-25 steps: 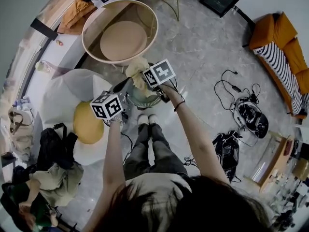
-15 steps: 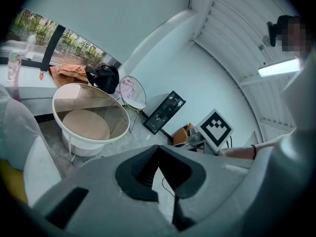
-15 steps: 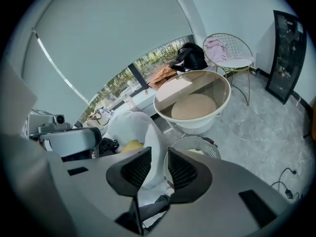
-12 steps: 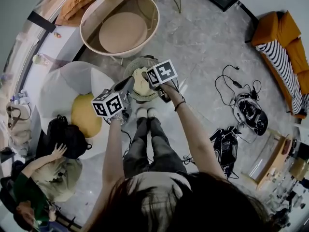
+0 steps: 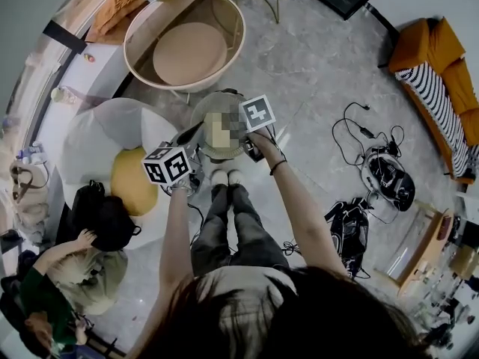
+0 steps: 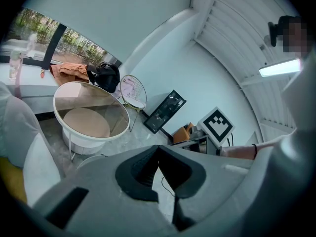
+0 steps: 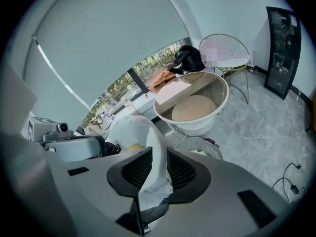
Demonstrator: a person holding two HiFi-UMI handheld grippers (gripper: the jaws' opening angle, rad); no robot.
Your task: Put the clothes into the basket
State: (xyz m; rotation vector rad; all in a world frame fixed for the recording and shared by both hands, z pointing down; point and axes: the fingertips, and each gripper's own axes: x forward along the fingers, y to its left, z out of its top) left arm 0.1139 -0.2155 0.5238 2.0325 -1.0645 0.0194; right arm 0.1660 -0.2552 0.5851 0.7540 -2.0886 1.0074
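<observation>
A round grey wire basket (image 5: 200, 111) stands on the floor in front of the person's shoes, and a pale cloth lies inside it under a mosaic patch. In the right gripper view the basket (image 7: 197, 146) shows just beyond the jaws, with a bit of pale cloth (image 7: 199, 152) in it. My right gripper (image 5: 235, 124) hangs over the basket's right rim. Its jaws (image 7: 159, 154) stand apart, and only the white beanbag shows through the gap. My left gripper (image 5: 197, 131) hovers at the basket's left rim. Its jaws (image 6: 157, 149) meet at the tips with nothing between them.
A round glass-topped table (image 5: 187, 43) stands beyond the basket. Left of it lies a white beanbag (image 5: 93, 144) with a yellow cushion (image 5: 133, 187). A person (image 5: 67, 268) crouches by a black bag (image 5: 105, 219) at lower left. Cables and bags (image 5: 374, 170) lie on the floor at right.
The pale cloth that hung from the grippers above the basket now lies in it. Both grippers have sunk a little. The crouching person has pulled the black bag closer.
</observation>
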